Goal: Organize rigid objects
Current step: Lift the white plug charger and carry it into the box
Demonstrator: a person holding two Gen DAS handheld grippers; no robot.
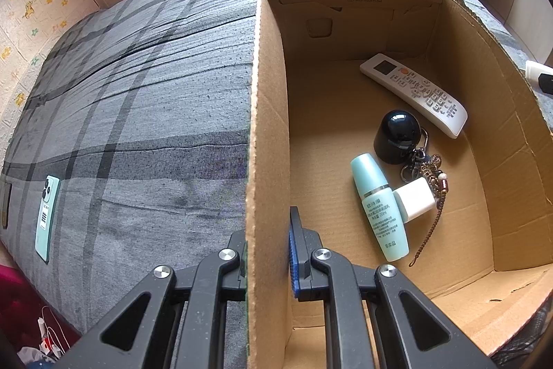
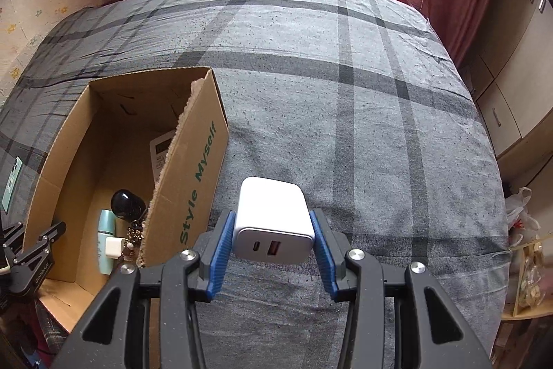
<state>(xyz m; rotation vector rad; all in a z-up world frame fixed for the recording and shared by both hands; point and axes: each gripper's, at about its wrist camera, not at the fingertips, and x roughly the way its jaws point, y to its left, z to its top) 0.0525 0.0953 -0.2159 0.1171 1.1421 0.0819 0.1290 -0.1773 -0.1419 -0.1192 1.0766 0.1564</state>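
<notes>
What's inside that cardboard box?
Inside the cardboard box: a white remote, black domed cap, teal bottle, small white charger and keychain. The near corner is hidden.

- The brown cardboard box's near wall (image 1: 268,161) is hiding 1 finger of the black left gripper (image 1: 268,251); only its other blue-padded finger (image 1: 294,251) is showing.
- The box's torn right wall (image 2: 186,182) is covering most of the white remote control (image 2: 161,147) in the right wrist view.
- The same wall is concealing part of the beaded keychain (image 2: 133,239) there.
- The print on the pale teal bottle (image 1: 378,206) is appearing too small to read.
- The picture's left edge is cutting off the mint green phone (image 2: 10,178).
- The white object with a black end (image 1: 539,75) is running out of frame on the right; its kind is staying unclear.
</notes>
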